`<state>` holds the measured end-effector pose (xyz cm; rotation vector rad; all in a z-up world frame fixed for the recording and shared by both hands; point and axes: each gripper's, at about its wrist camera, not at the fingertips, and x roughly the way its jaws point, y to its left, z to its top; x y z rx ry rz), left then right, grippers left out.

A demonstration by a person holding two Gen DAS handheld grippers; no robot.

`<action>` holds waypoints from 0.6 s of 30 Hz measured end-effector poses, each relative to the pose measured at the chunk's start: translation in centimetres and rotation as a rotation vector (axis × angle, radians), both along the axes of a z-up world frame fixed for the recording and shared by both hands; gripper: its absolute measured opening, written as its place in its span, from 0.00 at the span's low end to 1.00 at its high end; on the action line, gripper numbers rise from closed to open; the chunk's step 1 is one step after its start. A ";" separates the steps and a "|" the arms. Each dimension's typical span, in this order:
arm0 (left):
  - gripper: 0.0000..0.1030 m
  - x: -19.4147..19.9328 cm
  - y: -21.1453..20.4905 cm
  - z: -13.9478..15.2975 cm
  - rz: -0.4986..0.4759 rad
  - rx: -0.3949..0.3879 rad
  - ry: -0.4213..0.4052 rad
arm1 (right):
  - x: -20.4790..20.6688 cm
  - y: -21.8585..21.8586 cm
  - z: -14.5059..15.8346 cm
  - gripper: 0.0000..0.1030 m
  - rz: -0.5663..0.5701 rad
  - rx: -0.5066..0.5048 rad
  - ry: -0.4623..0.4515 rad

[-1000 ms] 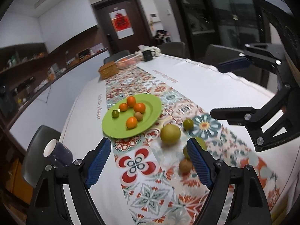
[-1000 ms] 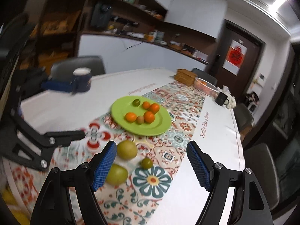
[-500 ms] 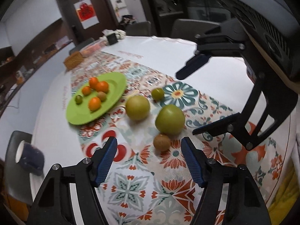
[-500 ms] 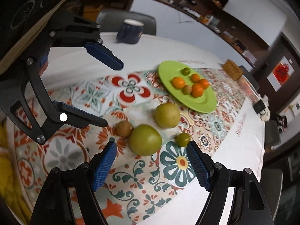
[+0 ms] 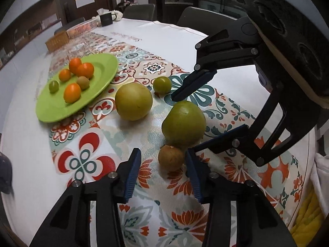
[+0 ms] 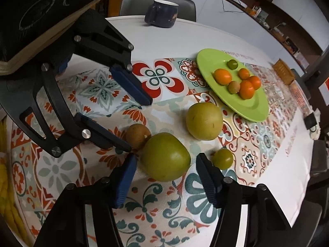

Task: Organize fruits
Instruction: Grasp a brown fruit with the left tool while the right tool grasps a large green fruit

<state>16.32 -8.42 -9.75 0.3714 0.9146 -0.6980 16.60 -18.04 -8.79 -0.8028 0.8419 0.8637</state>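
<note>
A green plate (image 5: 102,65) (image 6: 257,105) holds several small oranges, a kiwi and a small green fruit. Loose on the patterned runner lie a large green apple (image 5: 183,122) (image 6: 165,157), a yellow-green pear (image 5: 133,101) (image 6: 204,121), a small green fruit (image 5: 162,84) (image 6: 223,158) and a small brown fruit (image 5: 171,157) (image 6: 138,135). My left gripper (image 5: 163,171) is open, its jaws on either side of the brown fruit. My right gripper (image 6: 165,177) is open, its jaws on either side of the green apple.
A dark blue mug (image 6: 161,13) stands near the table edge by a grey chair. A wicker basket (image 5: 57,41), a plastic tub and a black box sit at the far end. Chairs ring the table. Yellow cloth (image 5: 308,216) lies at the near edge.
Both grippers have dropped low and moved in toward the loose fruit. The left now brackets the brown fruit, the right brackets the green apple. No fruit has moved.
</note>
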 end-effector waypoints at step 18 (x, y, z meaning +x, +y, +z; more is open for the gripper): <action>0.27 -0.4 1.4 -0.3 0.176 -0.070 0.065 | 0.6 -1.3 -0.5 0.50 -0.158 0.153 0.046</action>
